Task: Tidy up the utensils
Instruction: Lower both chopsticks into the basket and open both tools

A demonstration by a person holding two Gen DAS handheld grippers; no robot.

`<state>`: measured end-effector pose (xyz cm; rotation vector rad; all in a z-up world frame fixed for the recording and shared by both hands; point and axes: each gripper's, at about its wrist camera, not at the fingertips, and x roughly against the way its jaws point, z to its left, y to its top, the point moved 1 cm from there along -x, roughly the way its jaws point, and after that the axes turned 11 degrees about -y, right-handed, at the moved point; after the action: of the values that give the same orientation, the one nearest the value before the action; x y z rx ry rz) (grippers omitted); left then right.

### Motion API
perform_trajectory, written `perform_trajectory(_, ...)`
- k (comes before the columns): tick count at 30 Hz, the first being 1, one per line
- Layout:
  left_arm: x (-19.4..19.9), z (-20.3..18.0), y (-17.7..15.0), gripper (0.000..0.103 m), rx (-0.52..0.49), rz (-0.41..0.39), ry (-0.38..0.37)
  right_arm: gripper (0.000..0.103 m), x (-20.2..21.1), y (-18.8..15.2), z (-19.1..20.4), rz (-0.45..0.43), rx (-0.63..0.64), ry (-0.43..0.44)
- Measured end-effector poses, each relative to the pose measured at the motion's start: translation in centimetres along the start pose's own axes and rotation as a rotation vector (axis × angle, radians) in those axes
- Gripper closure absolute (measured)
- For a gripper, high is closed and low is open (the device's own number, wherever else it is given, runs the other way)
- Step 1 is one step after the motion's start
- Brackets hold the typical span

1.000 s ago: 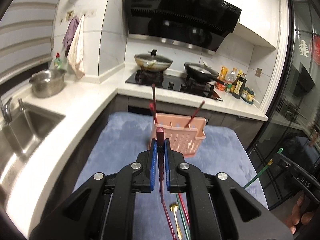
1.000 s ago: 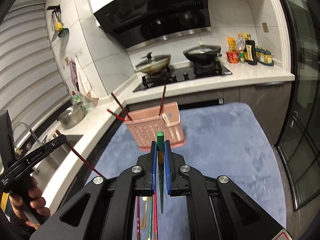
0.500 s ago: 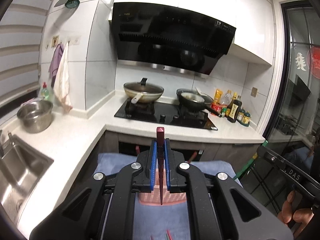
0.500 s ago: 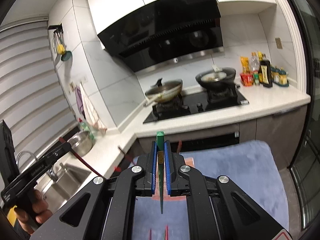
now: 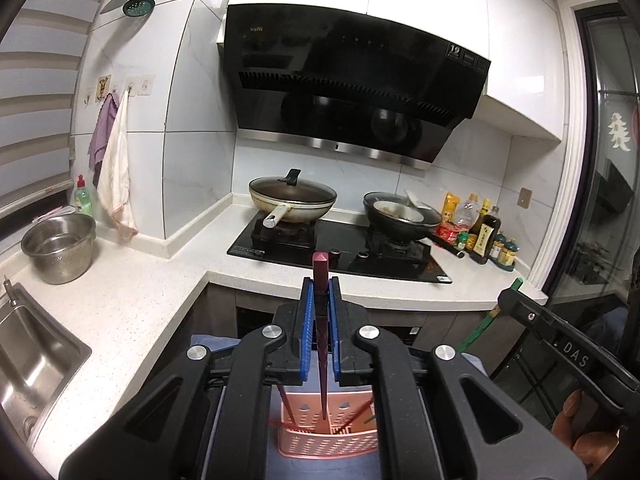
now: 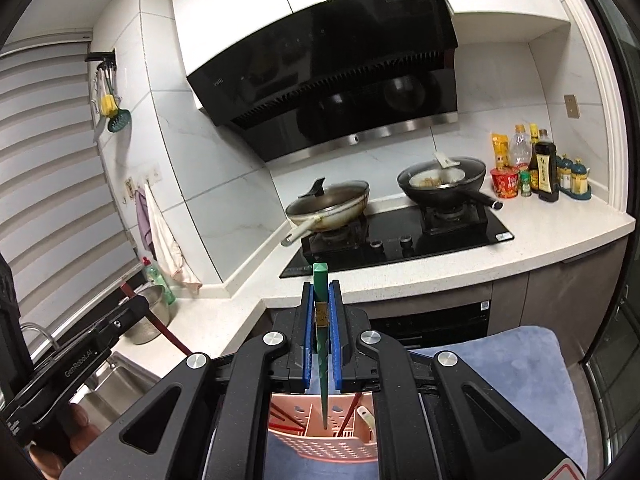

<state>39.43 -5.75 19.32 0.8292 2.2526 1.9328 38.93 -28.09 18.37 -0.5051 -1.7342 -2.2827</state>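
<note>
Your left gripper (image 5: 321, 320) has its fingers (image 5: 306, 312) clamped on one dark red chopstick (image 5: 321, 312), which stands upright between the blue pads with its tip pointing down into the pink basket (image 5: 328, 444) just below the fingertips. Your right gripper (image 6: 321, 320) has its fingers (image 6: 307, 316) clamped the same way on one green chopstick (image 6: 320, 312), its tip also down inside the one pink basket (image 6: 324, 440) beneath them.

In the basket, the left view shows two red sticks leaning left and right of the held one, plus a green tip at the right; the gripper bodies cover most of its compartments, so you cannot count the contents fully. The right view adds a pale spoon handle (image 6: 366, 416) to the right of the green chopstick's tip. The basket sits on a blue mat (image 6: 532, 364), much of it hidden by the gripper.

Each view catches the other gripper at its edge, cut off, with part of a hand below.

Beyond the fingertips, the white bench (image 5: 152, 292) carries one black hob (image 5: 340, 248) with two pans: a lidded wok (image 5: 292, 200) left of the fingers and a dark pan (image 5: 400, 212) to the right. One steel colander (image 5: 60, 244) stands far left by the sink (image 5: 28, 360). The bottles (image 5: 476, 228) far right are too crowded to count.
</note>
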Motion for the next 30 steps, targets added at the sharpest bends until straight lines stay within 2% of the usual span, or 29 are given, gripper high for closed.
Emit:
perform_trajectory(11, -3.5, 1.5, -2.2, 0.096, 0.011, 0.046, 0.014, 0.096, -4.9, -2.7, 0.0, 0.084, 0.012, -0.017)
perform_trajectory(19, -5.4, 2.1, -4.0, 0.096, 0.017, 0.091, 0.028, 0.096, -6.4, -4.6, -0.1, 0.127, 0.028, -0.027)
perform_trajectory(30, -6.8, 3.2, -5.4, 0.095, 0.051, 0.141, 0.031, 0.095, -7.3, -5.4, -0.2, 0.150, 0.036, -0.047)
